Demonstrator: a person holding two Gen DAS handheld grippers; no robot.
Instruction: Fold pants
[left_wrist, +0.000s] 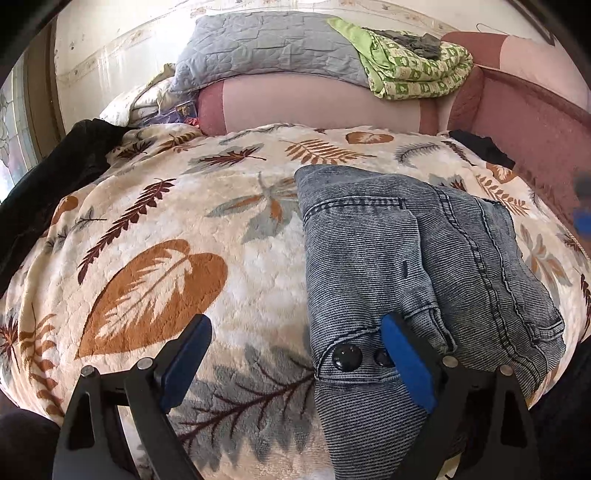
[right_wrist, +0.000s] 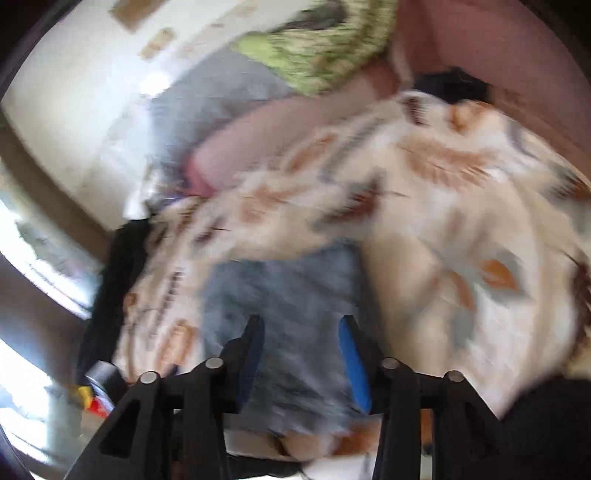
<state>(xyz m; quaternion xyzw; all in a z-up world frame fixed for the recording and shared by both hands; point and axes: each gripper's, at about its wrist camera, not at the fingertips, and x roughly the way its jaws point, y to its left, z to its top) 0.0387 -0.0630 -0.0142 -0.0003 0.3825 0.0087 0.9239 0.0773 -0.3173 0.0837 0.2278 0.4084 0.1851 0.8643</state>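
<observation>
Denim, grey-blue and faintly ribbed, makes up the folded pants (left_wrist: 417, 266), which lie in a compact bundle on the right part of the cream plush blanket printed with brown and grey leaves (left_wrist: 159, 236) that covers the bed. In the left wrist view the left gripper (left_wrist: 295, 354) hangs over the near end of the bundle, its blue-padded fingers (left_wrist: 404, 363) spread wide with nothing clamped; one pad sits just at the waistband beside two dark round buttons (left_wrist: 347, 356), the other over bare blanket, likely ready to smooth or square that edge. Behind, a grey quilted pillow (left_wrist: 266, 48) and a green patterned cloth (left_wrist: 417, 66) rest by the headboard, well apart from the work. The right wrist view is badly smeared by motion: the right gripper (right_wrist: 304, 354) points down at the same denim, its fingers parted and, as far as the blur allows, holding no cloth. My judgement is that the fold is nearly complete.
</observation>
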